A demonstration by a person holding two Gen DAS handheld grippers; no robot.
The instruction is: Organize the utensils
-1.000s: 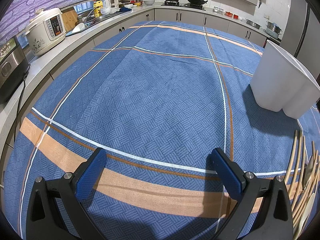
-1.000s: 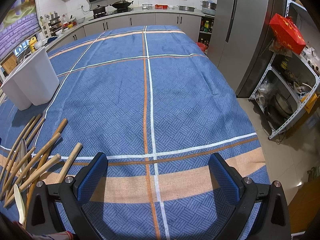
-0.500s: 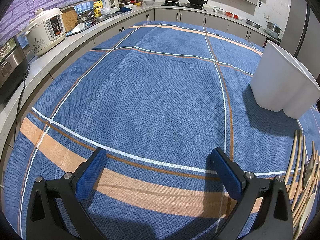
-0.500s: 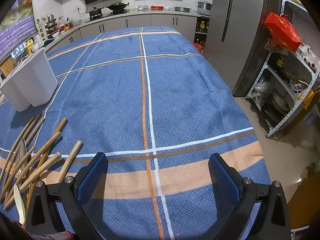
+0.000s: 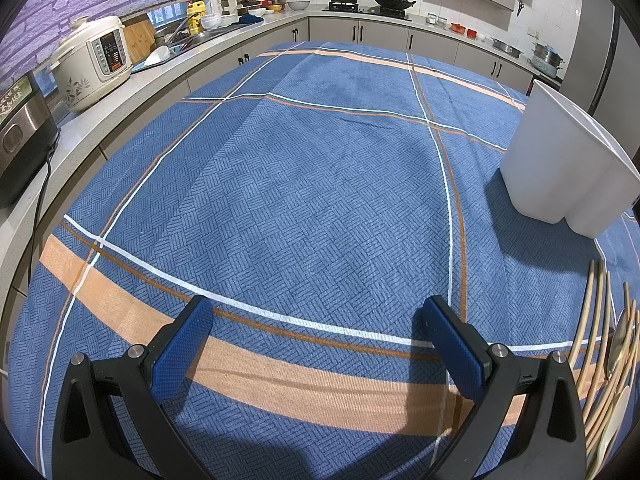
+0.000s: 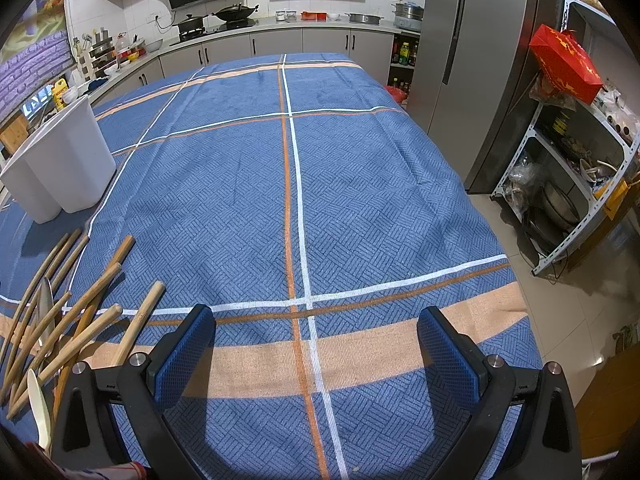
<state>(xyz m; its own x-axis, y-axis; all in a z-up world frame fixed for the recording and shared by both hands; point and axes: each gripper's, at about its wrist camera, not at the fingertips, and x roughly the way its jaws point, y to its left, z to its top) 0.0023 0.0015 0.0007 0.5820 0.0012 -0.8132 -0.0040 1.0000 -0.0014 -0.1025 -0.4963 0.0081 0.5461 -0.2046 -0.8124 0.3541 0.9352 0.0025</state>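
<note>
1. Both claws are spread wide and carry nothing. The left claw (image 5: 316,344) and the right claw (image 6: 316,344) each hang over bare blue plaid cloth (image 6: 340,184) on the surface, so the step in hand looks to be the first pick.

2. The wooden utensils (image 6: 76,312) lie in a loose, crossed heap between the two claws: at about 8 o'clock in the right wrist view and about 4 o'clock in the left wrist view (image 5: 600,344). A pale spoon (image 6: 38,404) lies at the near end of the heap.

3. The white holder (image 6: 64,164) stands upright beyond the heap, at about 10 o'clock for the right claw and 2 o'clock for the left (image 5: 560,160). It seems to have lobed compartments, but its inside is hidden, so I cannot tell how it is divided or whether it is empty.

4. To do it well, I would take the outermost piece first: the thick handle (image 6: 138,324) nearest the right claw lies somewhat apart from the rest.

5. Turn the claw so its fingers straddle the handle crosswise, come down on a stretch of handle where nothing crosses it, then close firmly.

6. Lift straight up before swinging away, since neighbouring sticks overlap and could be dragged or rolled.

7. Carry it toward 10 o'clock, tip it upright over the holder's rim and lower it in rather than dropping it, as the light holder may tip.
</note>
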